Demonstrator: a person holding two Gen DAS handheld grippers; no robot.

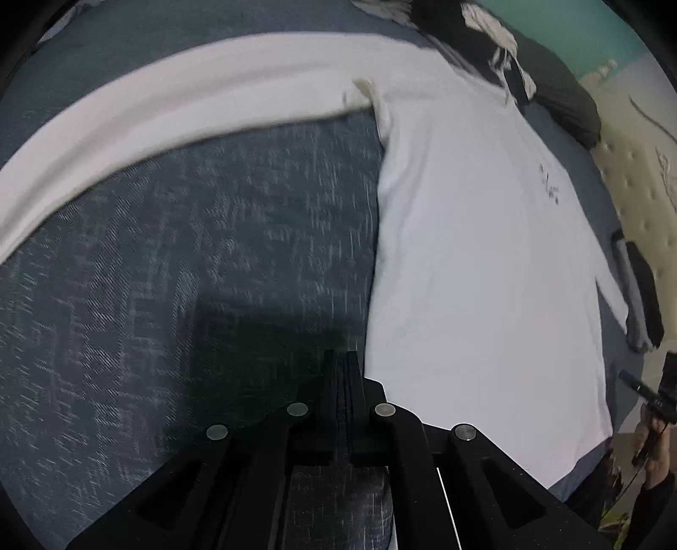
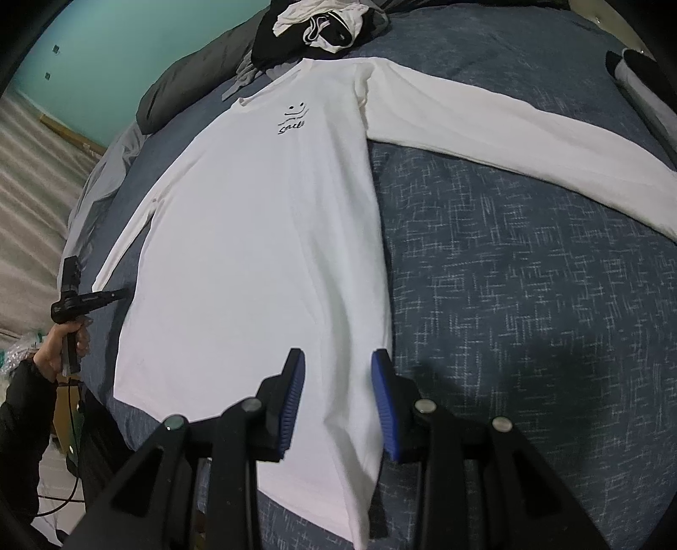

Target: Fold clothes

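Observation:
A white long-sleeved shirt (image 2: pixel 262 237) lies flat and face up on a blue bedspread, with a small black print on the chest. One sleeve (image 2: pixel 507 135) stretches out sideways; the other lies along the body. My right gripper (image 2: pixel 337 355) hovers open above the shirt's lower part by its side edge, with nothing between the blue pads (image 2: pixel 292 393). In the left wrist view the shirt (image 1: pixel 478 262) fills the right half and the outstretched sleeve (image 1: pixel 177 97) arcs across the top. My left gripper (image 1: pixel 343 364) is shut and empty, over bare bedspread right beside the shirt's side edge.
The blue patterned bedspread (image 2: pixel 529 296) surrounds the shirt. A heap of black and white clothes (image 2: pixel 326 25) sits past the collar. A hand in a dark sleeve holds a black handled device (image 2: pixel 72 296) beyond the far sleeve. A black and grey item (image 1: pixel 639 292) lies there too.

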